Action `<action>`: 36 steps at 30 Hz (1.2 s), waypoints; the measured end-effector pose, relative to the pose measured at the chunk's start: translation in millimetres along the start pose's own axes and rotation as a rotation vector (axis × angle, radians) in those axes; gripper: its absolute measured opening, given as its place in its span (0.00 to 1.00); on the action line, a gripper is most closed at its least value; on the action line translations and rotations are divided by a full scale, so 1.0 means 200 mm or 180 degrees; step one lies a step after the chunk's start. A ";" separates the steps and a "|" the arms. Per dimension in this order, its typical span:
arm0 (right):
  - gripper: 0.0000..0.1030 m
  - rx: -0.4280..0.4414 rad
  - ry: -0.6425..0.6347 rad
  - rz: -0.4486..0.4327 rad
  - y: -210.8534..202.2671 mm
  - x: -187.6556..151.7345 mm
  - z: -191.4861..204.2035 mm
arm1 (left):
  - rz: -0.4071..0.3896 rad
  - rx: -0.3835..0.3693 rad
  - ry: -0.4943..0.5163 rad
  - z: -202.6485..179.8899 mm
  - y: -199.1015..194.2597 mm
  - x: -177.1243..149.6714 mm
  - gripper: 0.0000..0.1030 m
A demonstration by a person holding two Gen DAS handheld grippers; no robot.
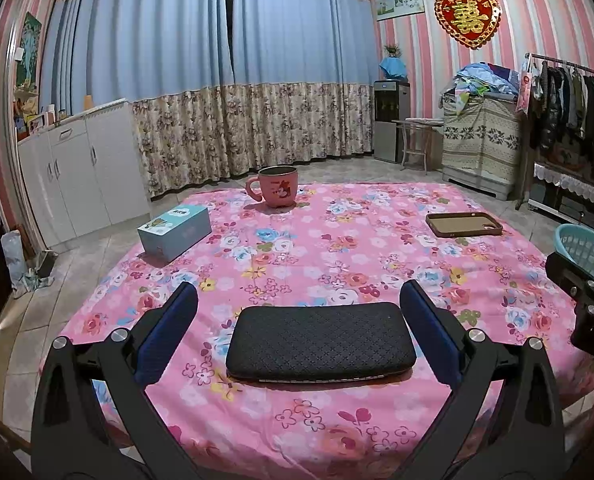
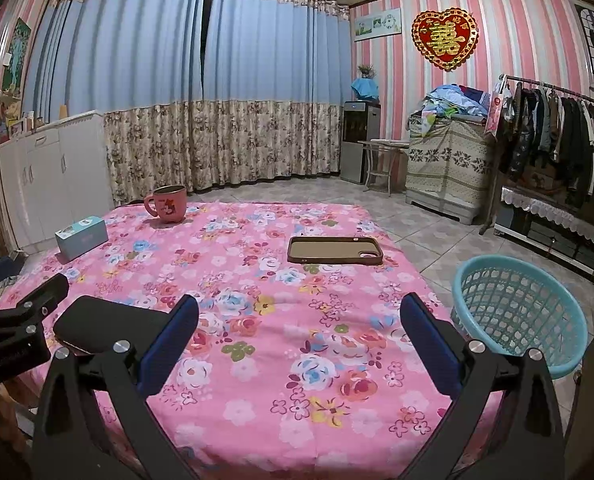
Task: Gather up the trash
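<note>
A pink floral cloth covers the table (image 1: 337, 248) (image 2: 257, 400). On it lie a black quilted case (image 1: 321, 340) (image 2: 109, 328), a brown phone case (image 1: 464, 224) (image 2: 335, 251), a light blue box (image 1: 175, 232) (image 2: 82, 237) and a pink mug (image 1: 275, 190) (image 2: 168, 203). My left gripper (image 1: 299, 300) is open, its blue fingers standing on either side of the black case and apart from it. My right gripper (image 2: 299, 312) is open over bare cloth. A light blue basket (image 2: 521, 312) (image 1: 583, 250) stands beside the table's right edge.
White cabinets (image 1: 77, 168) line the left wall. A clothes rack (image 2: 557, 132) and a covered chest (image 2: 449, 164) stand at the right, and a water dispenser (image 2: 357, 140) is in the far corner. Tiled floor surrounds the table.
</note>
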State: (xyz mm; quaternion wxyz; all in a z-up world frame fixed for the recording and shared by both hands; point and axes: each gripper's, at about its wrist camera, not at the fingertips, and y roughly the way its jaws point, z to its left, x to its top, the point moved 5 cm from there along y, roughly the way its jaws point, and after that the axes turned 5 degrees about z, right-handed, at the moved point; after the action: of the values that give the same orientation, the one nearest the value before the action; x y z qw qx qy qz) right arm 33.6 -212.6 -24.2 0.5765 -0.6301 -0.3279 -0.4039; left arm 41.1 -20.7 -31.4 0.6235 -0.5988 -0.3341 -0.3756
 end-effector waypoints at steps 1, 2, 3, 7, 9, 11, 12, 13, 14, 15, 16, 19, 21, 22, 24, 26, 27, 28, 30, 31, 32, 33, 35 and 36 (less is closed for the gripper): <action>0.96 -0.0003 0.0000 -0.0001 0.00 0.00 0.00 | 0.0001 0.0001 0.0000 0.00 0.00 0.00 0.95; 0.96 -0.0006 0.0000 -0.0004 0.00 0.01 0.00 | 0.0000 0.0001 0.0008 0.00 0.00 0.00 0.95; 0.96 -0.0003 0.0001 -0.0006 0.00 0.00 0.00 | -0.0003 0.0004 0.0010 0.00 0.00 0.00 0.95; 0.96 -0.0007 -0.0007 -0.0005 0.00 0.00 0.00 | -0.0011 0.0002 0.0000 0.00 0.00 0.00 0.95; 0.96 -0.0008 -0.0003 -0.0015 0.00 0.00 -0.01 | -0.0015 0.0005 -0.0006 0.01 0.00 0.01 0.95; 0.96 -0.0008 0.0001 -0.0013 -0.01 0.01 -0.01 | -0.0017 0.0007 -0.0006 0.01 0.00 0.01 0.95; 0.96 -0.0005 0.0005 -0.0005 0.00 0.01 -0.01 | -0.0020 0.0010 -0.0009 0.01 0.00 0.01 0.95; 0.96 -0.0008 0.0002 -0.0007 -0.01 0.01 -0.01 | -0.0023 0.0012 -0.0010 0.01 0.00 0.01 0.95; 0.96 -0.0009 0.0003 -0.0008 -0.01 0.01 -0.01 | -0.0024 0.0014 -0.0011 0.01 -0.01 0.01 0.95; 0.96 -0.0007 0.0003 -0.0011 -0.01 0.01 -0.01 | -0.0024 0.0012 -0.0011 0.01 0.00 0.01 0.95; 0.96 -0.0008 0.0001 -0.0010 -0.01 0.01 -0.01 | -0.0026 0.0012 -0.0012 0.01 0.00 0.01 0.95; 0.96 -0.0010 -0.0001 -0.0006 -0.01 0.01 -0.01 | -0.0028 0.0013 -0.0010 0.01 0.00 0.01 0.95; 0.96 -0.0013 -0.0005 -0.0009 -0.01 0.02 -0.01 | -0.0029 0.0015 -0.0009 0.01 -0.01 0.01 0.95; 0.96 -0.0012 -0.0004 -0.0007 -0.01 0.01 -0.01 | -0.0028 0.0016 -0.0007 0.01 0.00 0.01 0.95; 0.96 -0.0011 -0.0001 -0.0006 -0.01 0.01 -0.01 | -0.0024 0.0013 -0.0015 0.01 0.00 0.01 0.95; 0.96 -0.0011 -0.0001 -0.0007 -0.01 0.01 -0.01 | -0.0023 0.0012 -0.0017 0.01 0.00 0.01 0.95; 0.96 -0.0009 0.0000 -0.0008 -0.01 0.01 -0.01 | -0.0028 0.0013 -0.0015 0.01 -0.01 0.01 0.95; 0.96 -0.0008 0.0001 -0.0009 -0.01 0.01 -0.01 | -0.0029 0.0012 -0.0012 0.01 -0.01 0.01 0.95; 0.96 -0.0011 -0.0003 -0.0008 -0.01 0.01 -0.01 | -0.0029 0.0014 -0.0009 0.01 0.00 0.01 0.95; 0.96 -0.0011 -0.0004 -0.0010 -0.01 0.01 -0.01 | -0.0029 0.0014 -0.0008 0.01 -0.01 0.01 0.95; 0.96 -0.0009 -0.0002 -0.0010 -0.01 0.01 -0.01 | -0.0029 0.0013 -0.0008 0.01 -0.01 0.01 0.95; 0.96 -0.0011 -0.0003 -0.0011 -0.01 0.01 -0.01 | -0.0029 0.0013 -0.0008 0.01 0.00 0.01 0.95; 0.96 -0.0010 -0.0002 -0.0008 -0.01 0.01 -0.01 | -0.0030 0.0014 -0.0012 0.01 0.00 0.01 0.95; 0.96 -0.0010 -0.0001 -0.0006 -0.01 0.01 -0.01 | -0.0029 0.0014 -0.0011 0.01 0.00 0.01 0.95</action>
State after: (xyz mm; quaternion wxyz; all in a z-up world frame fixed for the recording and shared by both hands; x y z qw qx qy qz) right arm 32.6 -214.4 -22.3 0.5750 -0.6308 -0.3280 -0.4048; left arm 41.4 -18.3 -29.3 0.6225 -0.5966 -0.3387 -0.3766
